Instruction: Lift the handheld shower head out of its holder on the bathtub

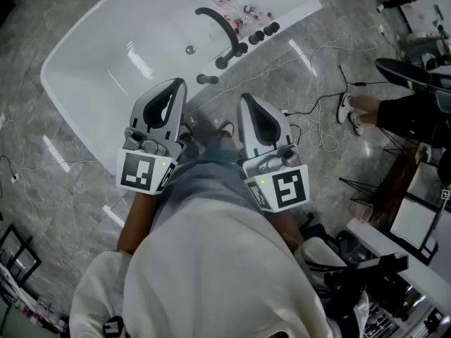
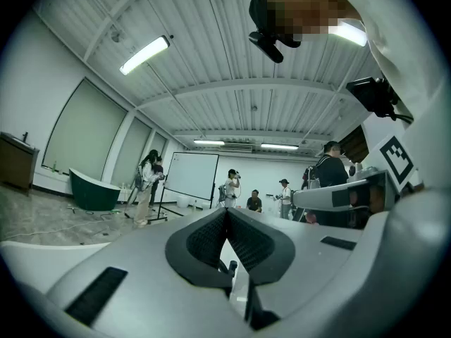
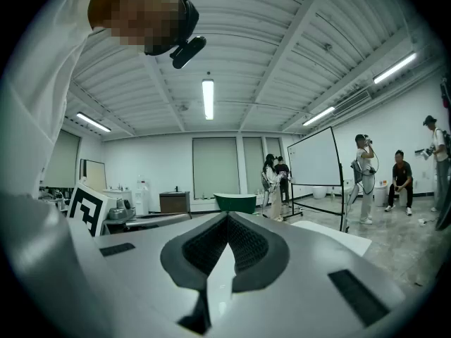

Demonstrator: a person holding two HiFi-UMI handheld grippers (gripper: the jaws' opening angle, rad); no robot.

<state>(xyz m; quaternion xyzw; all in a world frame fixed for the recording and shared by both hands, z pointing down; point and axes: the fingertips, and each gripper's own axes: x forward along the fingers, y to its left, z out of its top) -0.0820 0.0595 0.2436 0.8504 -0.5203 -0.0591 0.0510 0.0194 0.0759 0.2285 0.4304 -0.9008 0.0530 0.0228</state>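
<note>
The white bathtub [image 1: 91,69] fills the upper left of the head view. On its near right rim sit black fittings: a long curved piece [image 1: 220,25] arching over the basin, a short stub [image 1: 207,79] and round knobs [image 1: 262,32]. I cannot tell from here which piece is the shower head. My left gripper [image 1: 175,84] and right gripper [image 1: 246,101] are held side by side close to my body, just short of the tub's rim, apart from the fittings. Both are shut and empty; the left pads [image 2: 227,213] and the right pads [image 3: 227,218] meet at their tips.
Small bottles [image 1: 236,7] lie on the tub's far rim. Cables [image 1: 317,115] trail across the marble floor to the right. A person's leg and shoe [image 1: 351,111] are beyond them, with dark racks and furniture [image 1: 394,259] at lower right. Several people and a whiteboard [image 2: 192,176] stand further off.
</note>
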